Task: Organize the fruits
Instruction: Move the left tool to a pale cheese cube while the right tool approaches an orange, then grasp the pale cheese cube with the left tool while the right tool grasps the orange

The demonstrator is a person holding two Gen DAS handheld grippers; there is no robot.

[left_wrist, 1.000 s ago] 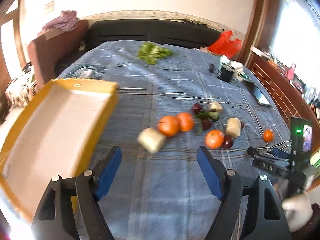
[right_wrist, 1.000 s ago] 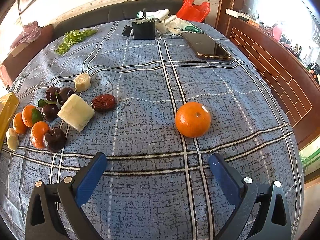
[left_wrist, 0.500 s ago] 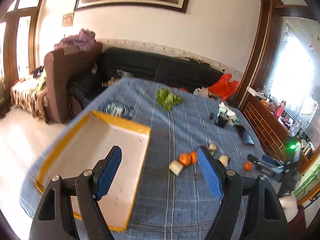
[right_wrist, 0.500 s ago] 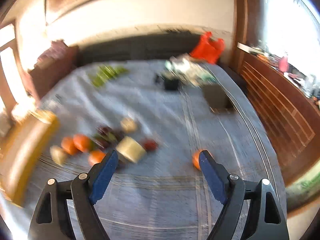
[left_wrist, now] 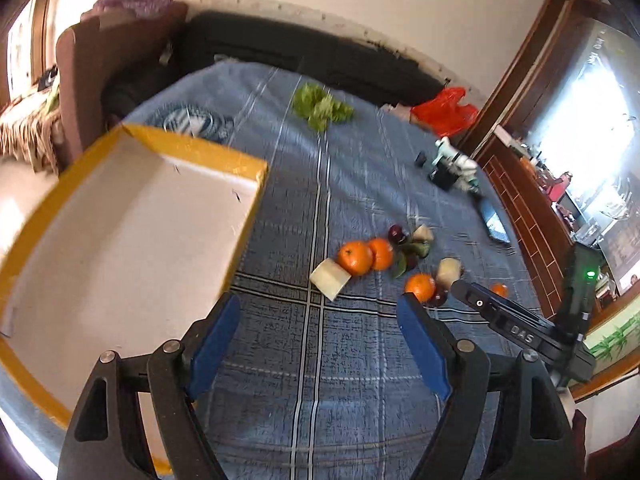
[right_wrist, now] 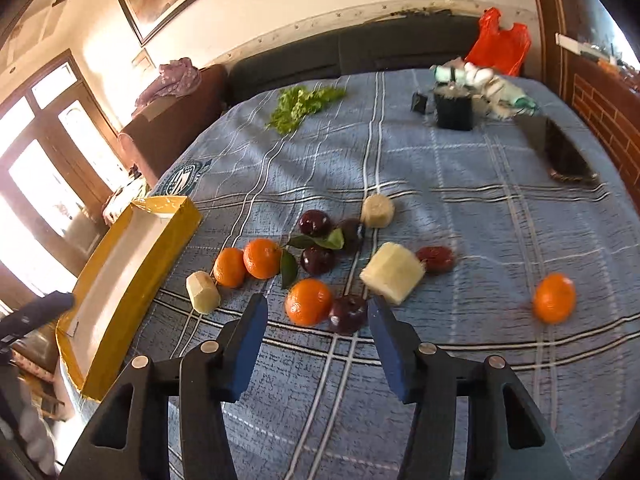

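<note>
Fruit lies in a loose cluster on the blue checked cloth: several oranges, dark plums and pale peeled chunks. In the right wrist view my right gripper [right_wrist: 318, 308] is open, just short of an orange [right_wrist: 309, 301] and a dark plum [right_wrist: 347, 313]. A lone orange [right_wrist: 554, 298] lies to the right. A yellow tray [right_wrist: 120, 276] with a white inside sits at the left. In the left wrist view my left gripper [left_wrist: 320, 312] is open and empty above the cloth, with the tray [left_wrist: 200, 152] to its left and a pale chunk [left_wrist: 330, 279] and oranges [left_wrist: 354, 257] ahead.
Green leafy vegetable [right_wrist: 300, 106] lies at the far side. A black box [right_wrist: 454, 110], a white-green cloth and a red bag [right_wrist: 498, 42] are at the far right, with a phone [right_wrist: 568, 156] near the right edge. A sofa stands behind the table.
Both grippers swung up and back, then came down toward the table again. The right gripper now faces the central fruit cluster instead of the lone orange. Both stay open.
</note>
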